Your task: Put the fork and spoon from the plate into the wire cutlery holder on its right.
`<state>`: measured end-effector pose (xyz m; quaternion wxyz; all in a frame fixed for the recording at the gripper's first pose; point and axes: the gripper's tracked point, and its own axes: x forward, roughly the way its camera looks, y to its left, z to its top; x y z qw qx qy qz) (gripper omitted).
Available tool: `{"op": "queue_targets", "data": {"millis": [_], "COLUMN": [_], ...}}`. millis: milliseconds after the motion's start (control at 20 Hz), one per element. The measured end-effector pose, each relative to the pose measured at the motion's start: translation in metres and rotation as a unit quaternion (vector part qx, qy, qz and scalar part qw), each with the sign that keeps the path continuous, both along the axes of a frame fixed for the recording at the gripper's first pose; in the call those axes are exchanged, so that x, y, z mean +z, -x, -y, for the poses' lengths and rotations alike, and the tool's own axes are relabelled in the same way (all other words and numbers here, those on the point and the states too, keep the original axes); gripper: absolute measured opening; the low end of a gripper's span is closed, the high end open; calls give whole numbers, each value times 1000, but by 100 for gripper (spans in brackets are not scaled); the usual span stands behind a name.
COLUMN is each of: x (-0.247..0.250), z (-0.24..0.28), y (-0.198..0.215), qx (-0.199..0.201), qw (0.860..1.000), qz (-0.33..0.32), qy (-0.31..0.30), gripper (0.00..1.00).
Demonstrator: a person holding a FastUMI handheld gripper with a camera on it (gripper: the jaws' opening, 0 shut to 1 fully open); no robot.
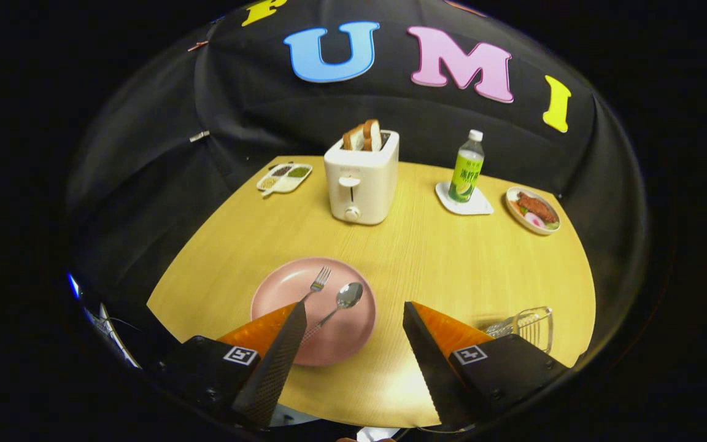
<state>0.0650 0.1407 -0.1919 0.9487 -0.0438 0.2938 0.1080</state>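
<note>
Wooden and yellow, the table [427, 258] is seen spread out ahead of the gripper [353, 304], whose fingers are held wide apart with nothing between them. Lots of bare table is left open in the middle, so room to move is found there. Far back, the white toaster [363, 178] with bread in it is stood well away, and so are the green bottle [467, 167], the small food plate [533, 210] and the little divided dish [285, 178]. Close by, the pink plate [286, 288] is placed just ahead of the left finger. The wire cutlery holder [528, 325] is set to the right of the plate, near the table's front edge and partly hidden behind the right finger. It could be bumped or pushed off if the gripper is swung over too low. The fork [318, 283] and the spoon [342, 302] are laid side by side on the plate, very close together. Both could be caught at once, or one could be knocked off the plate. They are thin and flat, so a slip is likely if they are pinched badly.
</note>
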Motion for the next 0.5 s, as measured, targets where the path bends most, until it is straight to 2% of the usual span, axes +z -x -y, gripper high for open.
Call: {"op": "queue_targets", "data": {"millis": [250, 500], "x": [-55, -67], "z": [-13, -30], "y": [-4, -10], "qx": [-4, 11], "qw": [998, 997], "qz": [-67, -75], "qy": [10, 18], "gripper": [97, 95]}}
